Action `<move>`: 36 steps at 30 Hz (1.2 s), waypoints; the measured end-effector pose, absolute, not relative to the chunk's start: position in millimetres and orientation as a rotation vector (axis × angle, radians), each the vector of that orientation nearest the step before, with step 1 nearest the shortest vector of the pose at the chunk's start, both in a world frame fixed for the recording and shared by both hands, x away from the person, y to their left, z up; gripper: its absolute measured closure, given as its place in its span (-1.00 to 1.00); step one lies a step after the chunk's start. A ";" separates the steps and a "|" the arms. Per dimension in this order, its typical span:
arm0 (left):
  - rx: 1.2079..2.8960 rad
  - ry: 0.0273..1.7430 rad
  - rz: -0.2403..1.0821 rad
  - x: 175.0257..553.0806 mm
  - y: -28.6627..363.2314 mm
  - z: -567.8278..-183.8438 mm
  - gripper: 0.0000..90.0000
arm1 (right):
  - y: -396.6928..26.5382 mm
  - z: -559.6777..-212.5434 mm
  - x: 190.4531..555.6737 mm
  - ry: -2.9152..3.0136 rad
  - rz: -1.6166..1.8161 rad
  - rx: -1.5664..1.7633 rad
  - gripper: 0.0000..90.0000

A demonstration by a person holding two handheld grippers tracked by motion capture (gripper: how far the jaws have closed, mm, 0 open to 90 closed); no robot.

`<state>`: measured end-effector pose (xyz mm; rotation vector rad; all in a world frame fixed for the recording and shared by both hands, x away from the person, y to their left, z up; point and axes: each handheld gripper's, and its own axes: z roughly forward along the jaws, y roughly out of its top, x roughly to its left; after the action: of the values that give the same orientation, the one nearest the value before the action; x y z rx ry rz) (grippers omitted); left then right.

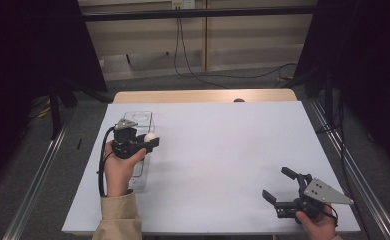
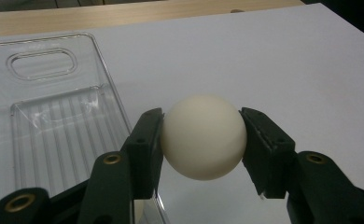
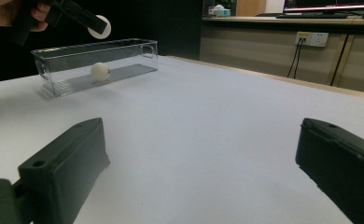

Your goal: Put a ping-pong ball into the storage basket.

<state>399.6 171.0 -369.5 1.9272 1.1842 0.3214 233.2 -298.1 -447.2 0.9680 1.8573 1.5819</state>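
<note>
**Holding a light ball over the clear box**

Gripping the white ball (image 2: 203, 136) across its widest part, I am pressing my left gripper (image 1: 148, 141) against it from both sides, one pad on each. It is hanging just above the right wall of the clear box (image 1: 144, 118) at the left of the table (image 1: 223, 150). I am judging it light, hard and smooth, so it is likely to squirt out if the pads are sitting off its middle; the grip looks centred now. The box walls are looking thin and stiff, and a knock could be shoving the whole box along the table. A second ball (image 3: 100, 71) is lying inside it already, leaving open floor toward the near and far ends. My right gripper (image 1: 283, 188) is resting at the near right, its jaws spread wide with nothing between them, well apart from the box. The middle of the table is lying bare, giving me open room for moving.
</note>
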 end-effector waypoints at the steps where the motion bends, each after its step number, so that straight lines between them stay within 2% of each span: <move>1: 1.933 1.184 0.320 399.7 171.6 -369.5 0.13 | -298.1 -447.2 233.2 1.857 1.581 0.968 -0.97; 36: 1.895 1.238 0.395 393.9 194.8 -370.6 0.13 | -297.0 -447.3 232.8 1.862 1.581 0.964 -0.97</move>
<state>393.9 194.8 -370.6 1.8954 1.2382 0.3955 232.8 -297.0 -447.3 0.9638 1.8624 1.5813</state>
